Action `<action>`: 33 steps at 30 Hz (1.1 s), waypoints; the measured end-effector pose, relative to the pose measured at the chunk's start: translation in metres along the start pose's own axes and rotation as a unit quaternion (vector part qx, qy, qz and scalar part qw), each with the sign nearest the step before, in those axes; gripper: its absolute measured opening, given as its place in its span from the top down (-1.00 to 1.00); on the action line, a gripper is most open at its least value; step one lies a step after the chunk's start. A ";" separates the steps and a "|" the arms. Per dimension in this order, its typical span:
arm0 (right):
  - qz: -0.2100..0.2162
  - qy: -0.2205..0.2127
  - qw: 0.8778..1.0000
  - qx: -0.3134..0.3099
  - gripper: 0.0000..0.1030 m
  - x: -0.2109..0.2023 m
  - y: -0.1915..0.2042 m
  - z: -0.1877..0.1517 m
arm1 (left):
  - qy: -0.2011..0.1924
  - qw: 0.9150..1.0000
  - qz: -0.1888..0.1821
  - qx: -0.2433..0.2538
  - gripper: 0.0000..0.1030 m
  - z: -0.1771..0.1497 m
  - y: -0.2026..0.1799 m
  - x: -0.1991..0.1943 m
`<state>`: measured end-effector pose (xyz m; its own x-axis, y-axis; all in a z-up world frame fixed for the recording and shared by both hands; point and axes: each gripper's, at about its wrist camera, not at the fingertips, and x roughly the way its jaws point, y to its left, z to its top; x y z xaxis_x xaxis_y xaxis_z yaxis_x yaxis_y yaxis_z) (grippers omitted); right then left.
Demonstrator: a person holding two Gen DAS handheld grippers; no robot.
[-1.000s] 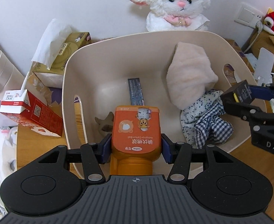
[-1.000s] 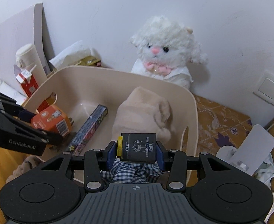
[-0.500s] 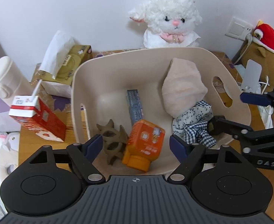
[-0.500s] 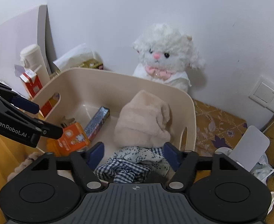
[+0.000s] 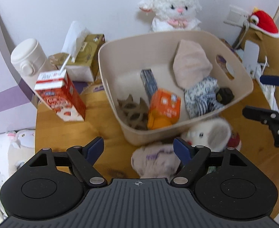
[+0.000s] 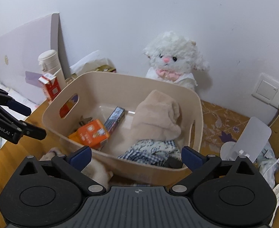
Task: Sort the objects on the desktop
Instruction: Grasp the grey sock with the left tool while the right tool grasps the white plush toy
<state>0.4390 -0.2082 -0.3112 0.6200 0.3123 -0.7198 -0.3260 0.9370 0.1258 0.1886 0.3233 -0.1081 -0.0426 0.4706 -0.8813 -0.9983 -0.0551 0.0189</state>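
Inside the bin (image 5: pixel 242 76), the orange bottle (image 5: pixel 165 104) lies cap-end toward camera.

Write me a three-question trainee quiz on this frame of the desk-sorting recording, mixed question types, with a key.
1. True or false: the orange box lies inside the beige bin.
2. Which stands outside the bin, to its left in the left wrist view? A) the red carton B) a glass jar C) a green book
3. Fill in: neither the left gripper nor the right gripper holds ____.

Key: 1 true; 2 A; 3 anything (the right jaws are opening, nothing gripped).
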 end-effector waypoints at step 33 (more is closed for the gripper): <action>0.091 0.109 0.989 -0.029 -0.24 0.058 0.047 -0.026 | 0.082 0.996 -0.008 -0.026 0.23 -0.026 -0.023 0.064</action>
<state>0.4407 -0.1499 -0.3648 0.3804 0.4284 -0.8196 -0.4627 0.8555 0.2324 0.2096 0.3313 -0.1773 -0.0144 0.3214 -0.9468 -0.9952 -0.0965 -0.0176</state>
